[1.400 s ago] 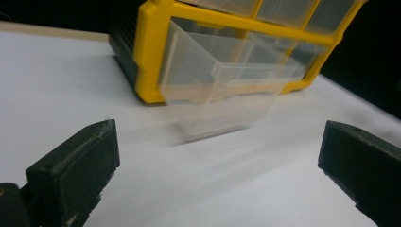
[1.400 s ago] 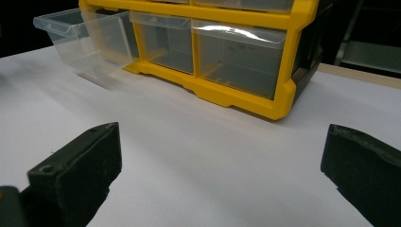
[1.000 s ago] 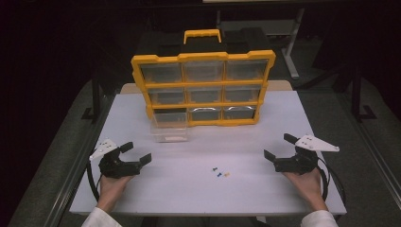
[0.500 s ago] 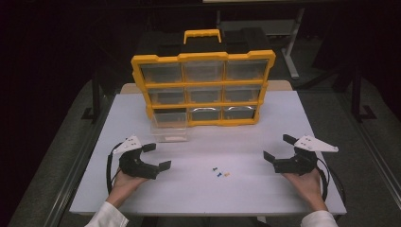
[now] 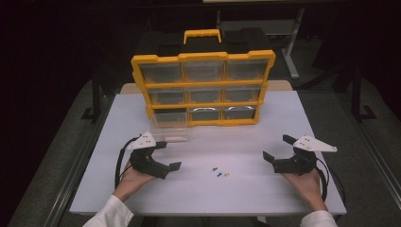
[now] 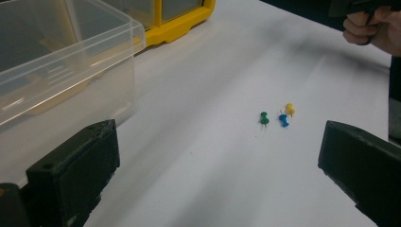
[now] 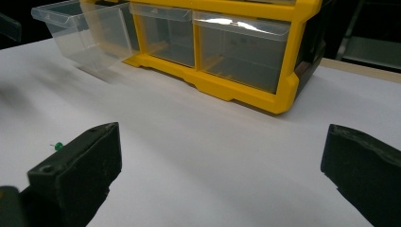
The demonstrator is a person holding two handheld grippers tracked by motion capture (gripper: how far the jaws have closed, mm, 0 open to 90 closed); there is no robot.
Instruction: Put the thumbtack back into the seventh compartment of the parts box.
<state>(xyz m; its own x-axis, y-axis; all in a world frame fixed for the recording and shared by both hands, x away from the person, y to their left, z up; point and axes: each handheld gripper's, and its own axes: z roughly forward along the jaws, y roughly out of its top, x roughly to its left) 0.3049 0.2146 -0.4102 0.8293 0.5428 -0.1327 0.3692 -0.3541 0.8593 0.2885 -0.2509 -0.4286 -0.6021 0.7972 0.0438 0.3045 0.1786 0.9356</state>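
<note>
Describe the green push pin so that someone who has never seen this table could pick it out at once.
Start at the yellow drawer organiser standing at the back of the white table. In front of it, between the two claws, three tiny push pins lie close together. The green push pin is the one nearest the left claw; its neighbours are blue and yellow.

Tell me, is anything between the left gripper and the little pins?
No, just bare white table between the left gripper and the pins, seen in the left gripper view.
</note>
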